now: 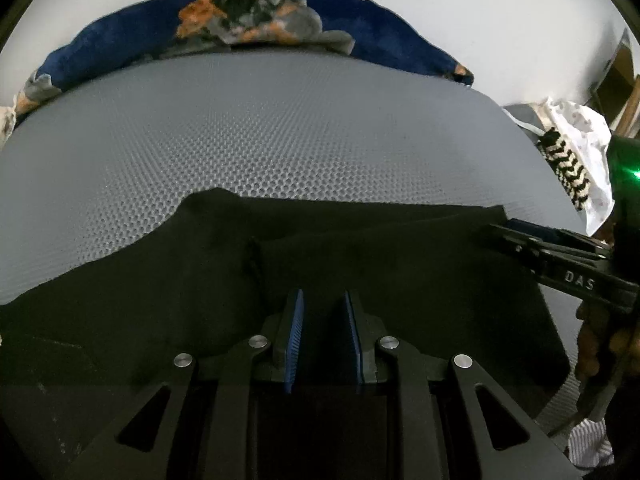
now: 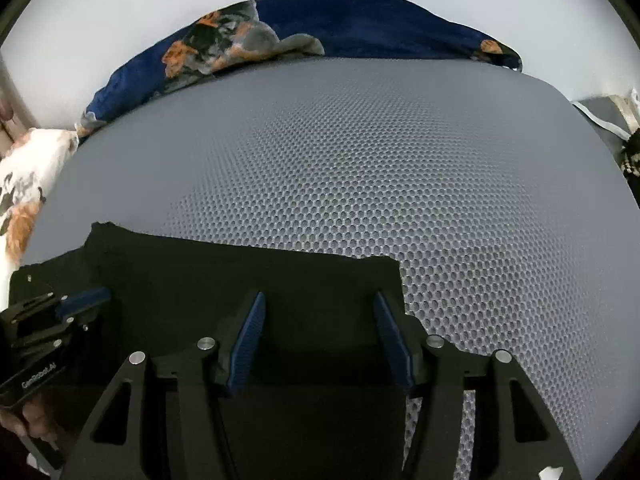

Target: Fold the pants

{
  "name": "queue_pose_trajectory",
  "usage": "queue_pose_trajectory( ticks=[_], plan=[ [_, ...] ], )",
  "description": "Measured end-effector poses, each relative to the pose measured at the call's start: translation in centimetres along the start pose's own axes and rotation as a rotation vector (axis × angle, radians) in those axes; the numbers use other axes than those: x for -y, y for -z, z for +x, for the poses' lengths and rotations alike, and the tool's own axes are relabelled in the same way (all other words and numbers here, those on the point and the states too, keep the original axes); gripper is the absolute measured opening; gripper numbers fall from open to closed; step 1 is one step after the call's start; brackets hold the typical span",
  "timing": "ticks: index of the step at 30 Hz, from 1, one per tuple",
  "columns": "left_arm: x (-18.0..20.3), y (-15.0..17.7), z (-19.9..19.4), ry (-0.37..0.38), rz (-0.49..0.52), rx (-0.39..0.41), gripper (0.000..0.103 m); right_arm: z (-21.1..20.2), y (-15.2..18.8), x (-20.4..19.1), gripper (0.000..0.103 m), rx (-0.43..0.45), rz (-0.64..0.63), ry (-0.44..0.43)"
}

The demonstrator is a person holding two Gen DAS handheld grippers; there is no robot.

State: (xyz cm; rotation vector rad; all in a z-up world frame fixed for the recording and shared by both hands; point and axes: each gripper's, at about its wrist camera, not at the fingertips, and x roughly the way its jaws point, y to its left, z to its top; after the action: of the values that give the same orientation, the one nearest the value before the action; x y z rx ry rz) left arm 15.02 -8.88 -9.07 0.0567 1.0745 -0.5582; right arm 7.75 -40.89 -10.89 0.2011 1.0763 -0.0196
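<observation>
Black pants [image 1: 160,288] lie flat on a grey honeycomb mat [image 1: 280,140], with a straight far edge and a raised corner at the left. My left gripper [image 1: 323,294] points down over the cloth with its blue pads a narrow gap apart and nothing pinched between them. In the right wrist view the pants [image 2: 240,272] end at a corner on the right. There my right gripper [image 2: 319,296] hangs wide open above that corner, holding nothing. Each gripper also shows in the other's view: the right gripper [image 1: 500,236] at the pants' right edge, the left gripper [image 2: 86,300] at the far left.
A dark blue floral blanket [image 1: 260,20] is bunched along the mat's far edge, against a white wall. White patterned cloth [image 1: 576,140] lies off the mat's right side, and a white floral pillow [image 2: 24,184] off its left. The mat [image 2: 400,160] is bare beyond the pants.
</observation>
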Motion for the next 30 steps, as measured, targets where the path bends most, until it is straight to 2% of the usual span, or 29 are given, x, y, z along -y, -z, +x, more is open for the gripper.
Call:
queue_pose_trajectory(
  ticks=[8,12,25,30],
  plan=[
    [0.3,0.6,0.0,-0.014,0.034,0.027,0.023,0.1,0.3,-0.3,0.056,0.014,-0.014,0.019],
    [0.8,1.2,-0.7,-0.019,0.030,0.024,0.035,0.1,0.3,-0.3,0.058,0.018,-0.004,0.011],
    [2.4,7.1,-3.6,-0.052,0.086,0.006,0.039,-0.1,0.6,-1.1,0.064,0.038,-0.021,0.035],
    [1.7,7.9,-4.3,-0.045,0.043,0.005,0.044,-1.8,1.2,-0.7,0.064,0.059,0.028,0.001]
  ],
)
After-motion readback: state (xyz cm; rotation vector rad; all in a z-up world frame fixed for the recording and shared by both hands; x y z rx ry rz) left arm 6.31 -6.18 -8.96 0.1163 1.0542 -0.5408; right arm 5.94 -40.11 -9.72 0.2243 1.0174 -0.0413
